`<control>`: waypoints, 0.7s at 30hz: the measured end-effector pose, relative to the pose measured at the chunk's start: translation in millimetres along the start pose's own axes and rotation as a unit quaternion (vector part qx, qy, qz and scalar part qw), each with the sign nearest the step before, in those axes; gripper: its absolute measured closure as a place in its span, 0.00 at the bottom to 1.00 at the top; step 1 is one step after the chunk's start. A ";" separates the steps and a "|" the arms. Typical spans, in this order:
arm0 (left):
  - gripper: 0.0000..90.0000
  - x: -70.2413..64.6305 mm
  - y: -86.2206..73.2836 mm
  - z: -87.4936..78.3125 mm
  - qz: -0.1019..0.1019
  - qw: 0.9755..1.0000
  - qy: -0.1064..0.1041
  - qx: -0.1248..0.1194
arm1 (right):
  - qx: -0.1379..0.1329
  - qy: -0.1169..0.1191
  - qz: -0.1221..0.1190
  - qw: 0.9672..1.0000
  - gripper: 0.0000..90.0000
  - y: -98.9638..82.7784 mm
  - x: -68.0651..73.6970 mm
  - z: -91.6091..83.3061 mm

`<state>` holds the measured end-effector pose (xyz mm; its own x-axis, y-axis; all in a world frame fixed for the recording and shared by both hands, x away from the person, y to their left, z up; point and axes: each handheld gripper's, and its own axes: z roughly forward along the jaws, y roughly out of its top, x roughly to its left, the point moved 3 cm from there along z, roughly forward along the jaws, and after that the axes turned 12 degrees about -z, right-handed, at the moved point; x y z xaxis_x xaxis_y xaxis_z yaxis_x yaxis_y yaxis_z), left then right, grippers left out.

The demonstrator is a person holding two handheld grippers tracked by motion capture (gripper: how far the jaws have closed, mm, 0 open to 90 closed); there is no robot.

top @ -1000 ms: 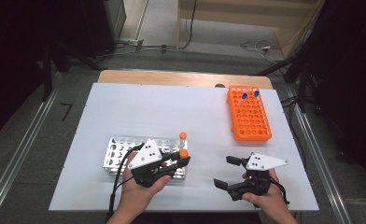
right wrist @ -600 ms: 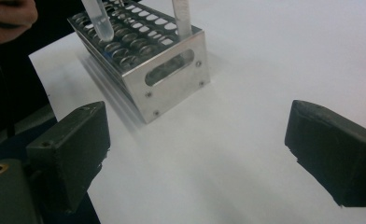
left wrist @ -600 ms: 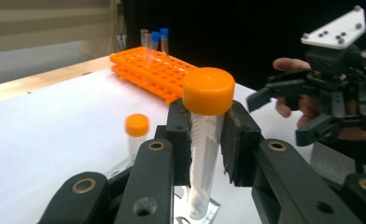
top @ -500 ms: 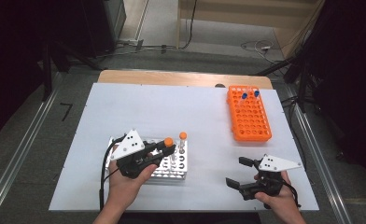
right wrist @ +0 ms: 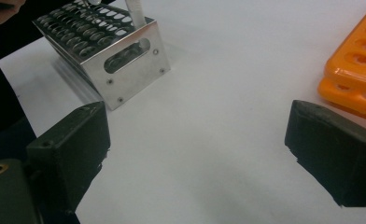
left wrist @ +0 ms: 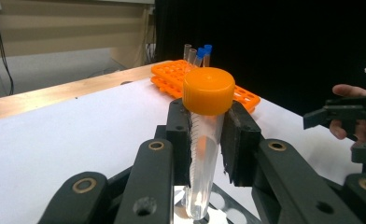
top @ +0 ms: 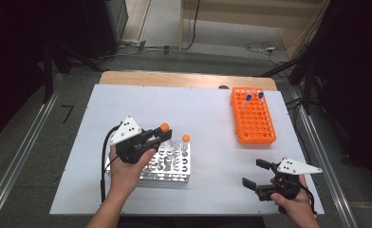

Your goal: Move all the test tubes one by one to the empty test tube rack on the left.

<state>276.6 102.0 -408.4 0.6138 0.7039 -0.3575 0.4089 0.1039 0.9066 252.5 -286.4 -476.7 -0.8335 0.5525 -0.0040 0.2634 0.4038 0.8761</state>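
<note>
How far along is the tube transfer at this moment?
Done: two blue-capped tubes stand in the orange rack. In hand: the left gripper clamps an orange-capped tube above the metal rack. Left: one more orange-capped tube in that rack. The right gripper is open, empty.

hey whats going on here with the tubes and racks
A person works at a white table with a gripper in each hand. The left gripper is shut on an orange-capped tube, held just above the metal rack, where another orange-capped tube stands. The right gripper is open over bare table, holding nothing. An orange rack at the far right holds two blue-capped tubes.
</note>
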 end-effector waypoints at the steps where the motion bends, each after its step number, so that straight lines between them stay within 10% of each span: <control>1: 0.83 1.2 0.4 3.1 0.000 1.000 0.002 0.003 | 0.002 -0.002 0.001 1.000 0.06 -0.8 -0.8 0.0; 21: 0.83 14.1 -22.5 38.0 -0.012 0.998 0.026 0.051 | -0.002 -0.004 0.007 1.000 0.06 -3.3 -6.2 -1.1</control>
<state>301.7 82.9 -442.4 0.5681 0.7374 -0.3654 0.4915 0.0521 0.8693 256.2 -292.0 -479.0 -0.8261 0.5636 0.0047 0.2734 0.3935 0.8777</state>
